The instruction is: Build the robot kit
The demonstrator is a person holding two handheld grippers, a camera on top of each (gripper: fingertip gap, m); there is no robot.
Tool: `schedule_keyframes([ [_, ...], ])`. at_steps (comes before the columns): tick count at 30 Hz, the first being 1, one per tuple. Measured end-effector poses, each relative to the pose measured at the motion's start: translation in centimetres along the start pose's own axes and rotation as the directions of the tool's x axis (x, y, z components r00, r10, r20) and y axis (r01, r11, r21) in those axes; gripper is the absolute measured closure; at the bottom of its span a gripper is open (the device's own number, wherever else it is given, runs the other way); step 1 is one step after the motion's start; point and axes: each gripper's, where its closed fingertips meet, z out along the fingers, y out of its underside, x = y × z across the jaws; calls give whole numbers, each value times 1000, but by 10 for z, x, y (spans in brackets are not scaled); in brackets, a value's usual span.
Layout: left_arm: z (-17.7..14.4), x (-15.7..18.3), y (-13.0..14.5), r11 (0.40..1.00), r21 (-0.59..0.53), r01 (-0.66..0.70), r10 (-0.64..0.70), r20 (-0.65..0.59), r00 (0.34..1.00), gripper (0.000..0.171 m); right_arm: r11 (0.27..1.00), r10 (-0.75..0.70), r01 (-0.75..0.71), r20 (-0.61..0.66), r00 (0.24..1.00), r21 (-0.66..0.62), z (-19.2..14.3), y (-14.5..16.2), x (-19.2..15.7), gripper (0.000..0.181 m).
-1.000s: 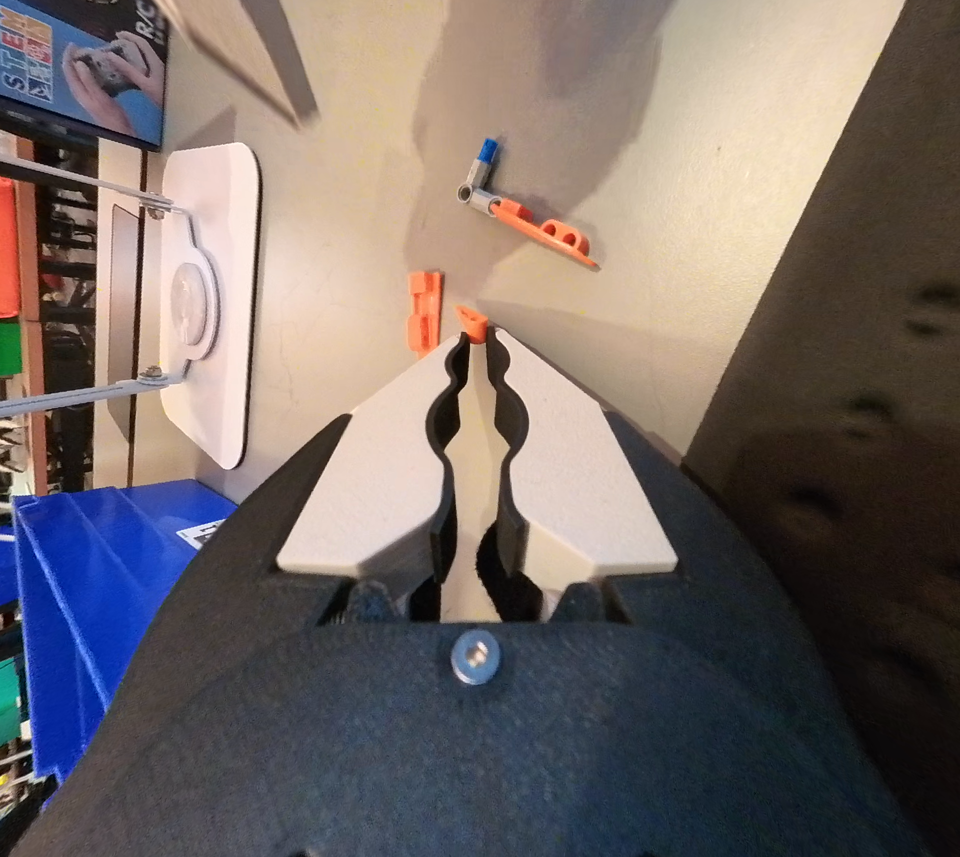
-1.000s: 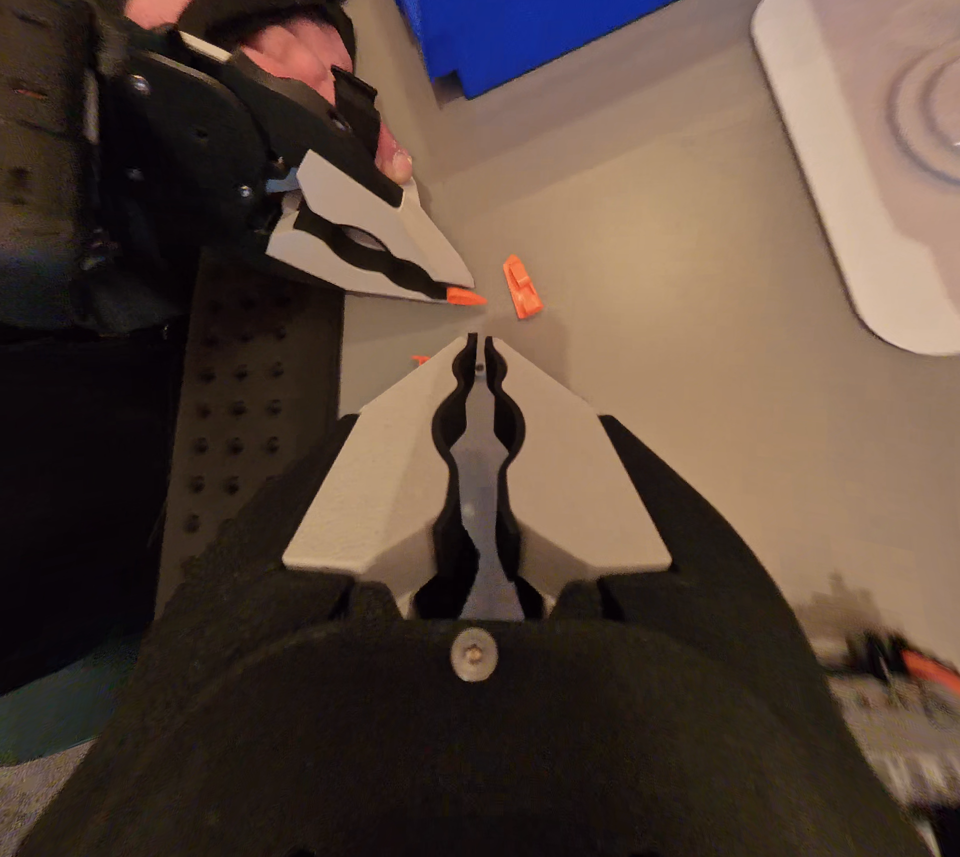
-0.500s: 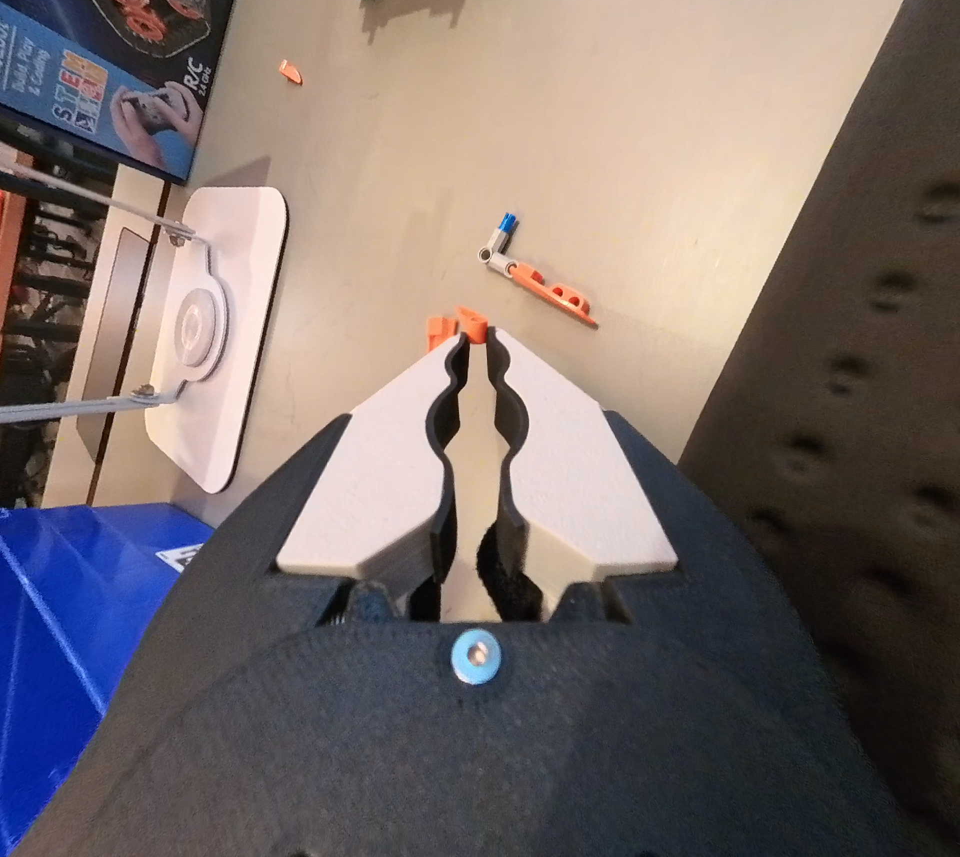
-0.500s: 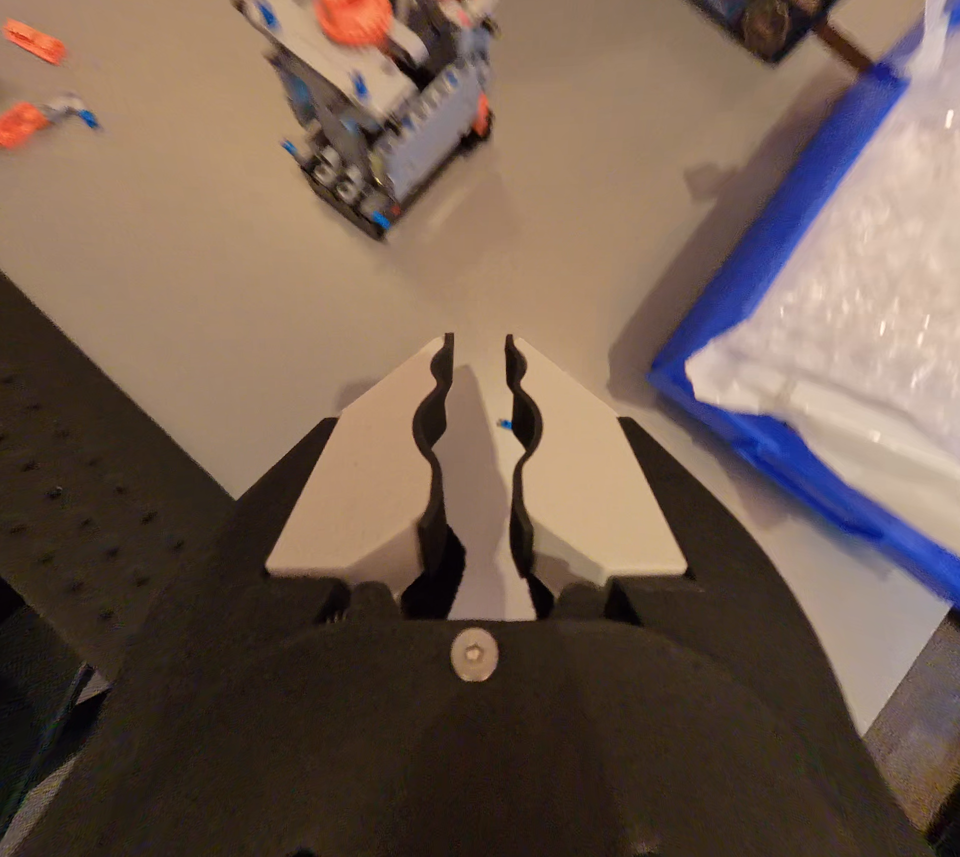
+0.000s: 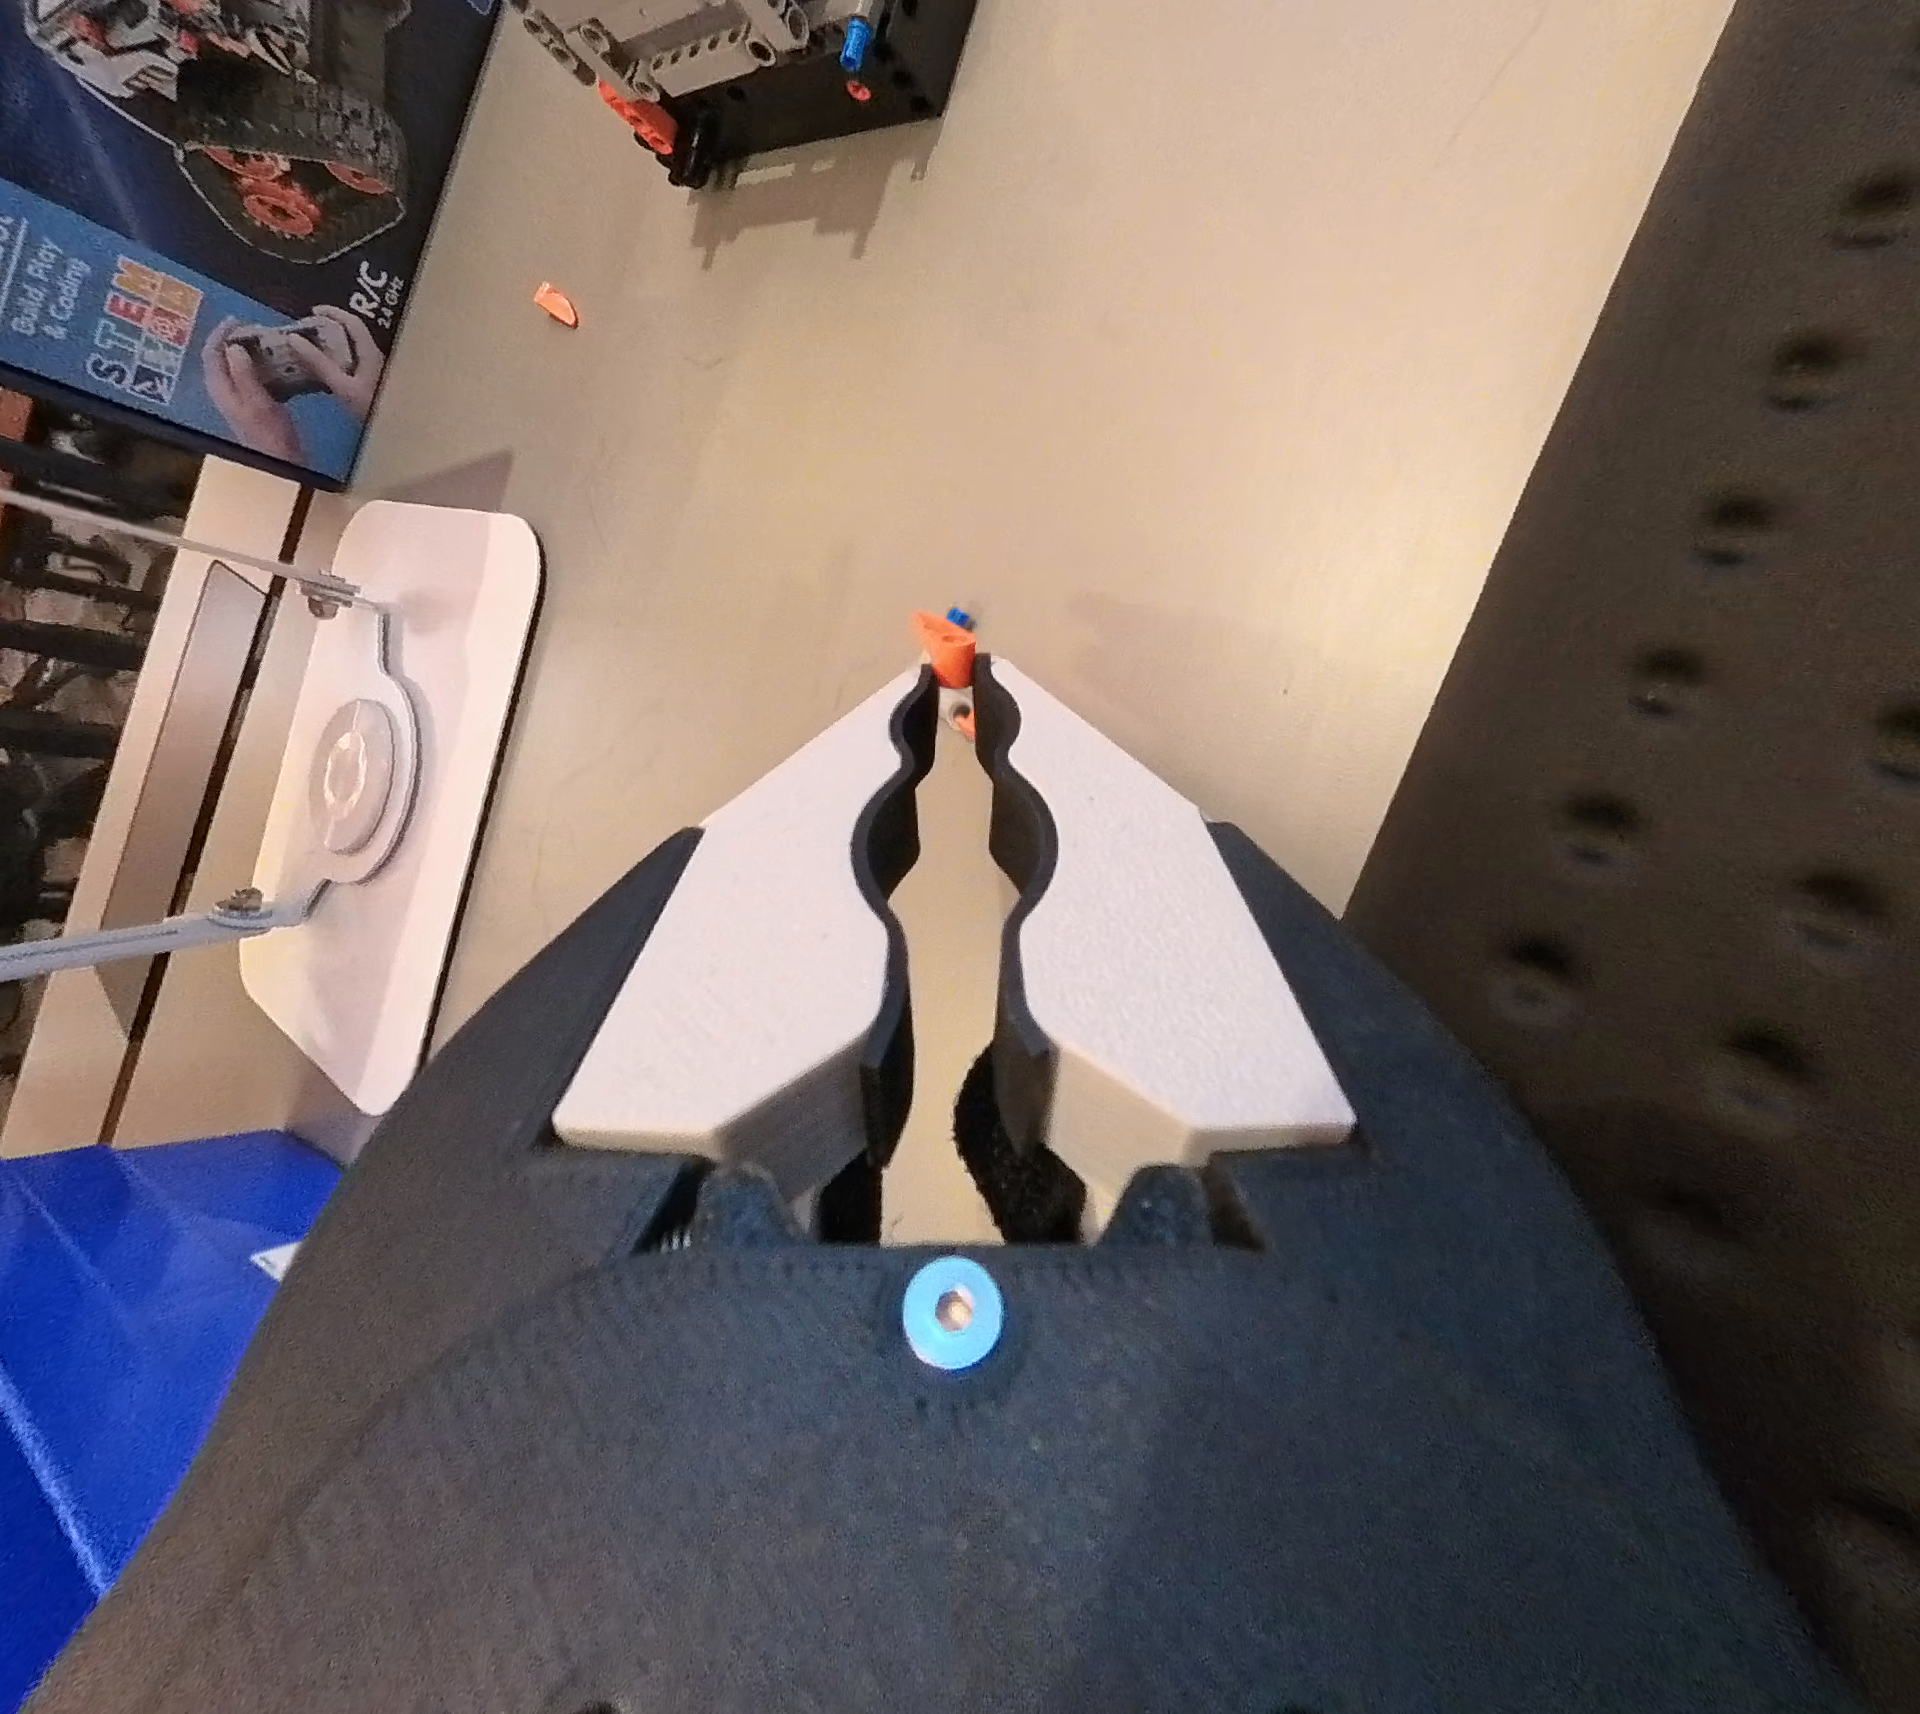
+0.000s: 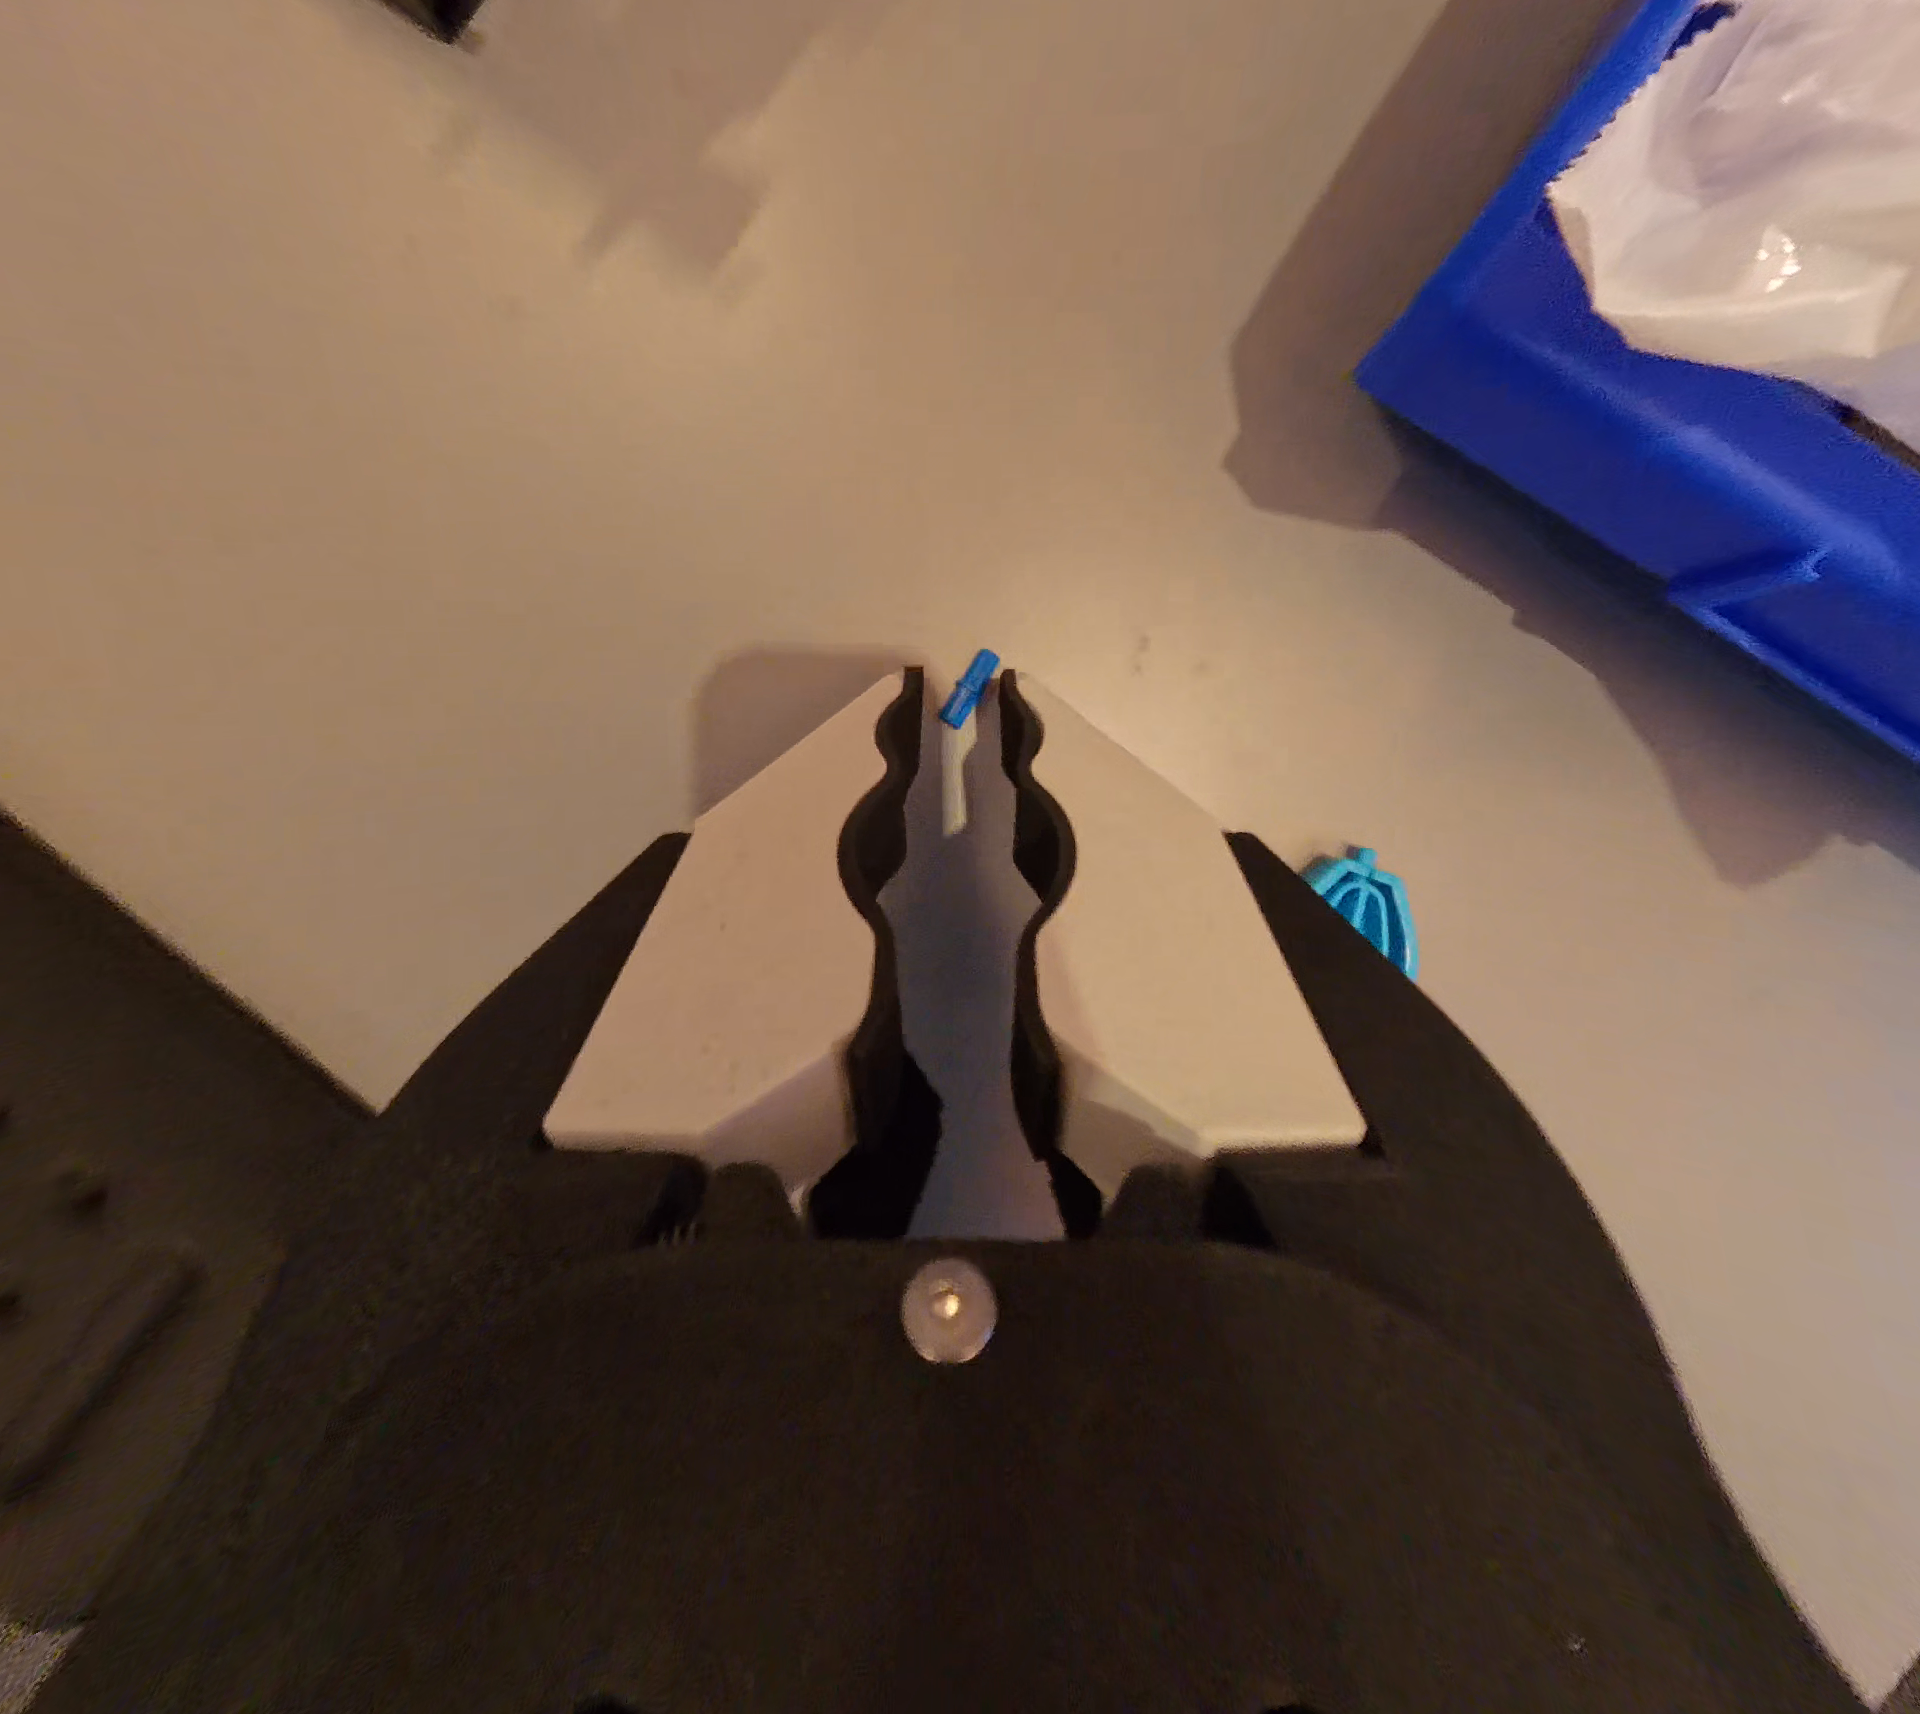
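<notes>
Beige tabletop [image 5: 1143, 334]; orange piece [image 5: 948, 652] half-hidden between jaws.

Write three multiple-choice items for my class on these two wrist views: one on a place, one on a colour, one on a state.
1. In the right wrist view, where does the blue bin lie? A upper right; B lower left; C centre.
2. What colour is the piece at the left gripper tips? A green; B orange; C white.
3. How do the jaws of the right gripper stand? A pressed together; B apart; C out of view.

Key: A, the bin fills that corner; B, orange shows pinched between the tips; B, a gap shows, with a blue pin lying in it.
</notes>
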Motion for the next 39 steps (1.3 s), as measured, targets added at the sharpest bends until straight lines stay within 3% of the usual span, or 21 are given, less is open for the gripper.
schedule_keyframes([
  [2, 2, 1, -3, 1000, 1, 2, -2, -6, 1000, 167, 1000, 4, -5, 3, 1000, 15, 1, -1, -1, 178],
  [6, 3, 3, -8, 1000, 8, -2, 2, -9, 1000, 167, 999, -9, 8, 5, 1000, 41, 1, -3, -4, 179],
  [10, 6, 9, -16, 999, 6, -32, 32, -24, 999, 167, 995, -43, 36, 87, 995, 90, -7, -16, -37, 179],
  [17, 18, 32, -38, 987, -1, -161, 160, -66, 985, 167, 950, -275, 202, 338, 900, 237, -14, -68, -179, 179],
  [22, 19, 43, -41, 973, -11, -232, 231, -59, 971, 167, 926, -361, 253, 461, 811, 281, -3, -78, -257, 179],
  [28, 20, 58, -41, 936, -14, -351, 350, -50, 935, 167, 939, -335, 234, 513, 790, 253, 14, -77, -276, 180],
  [39, 22, 65, -42, 897, -35, -442, 441, -22, 897, 167, 943, -332, 279, 535, 777, 181, 32, -77, -282, 180],
])
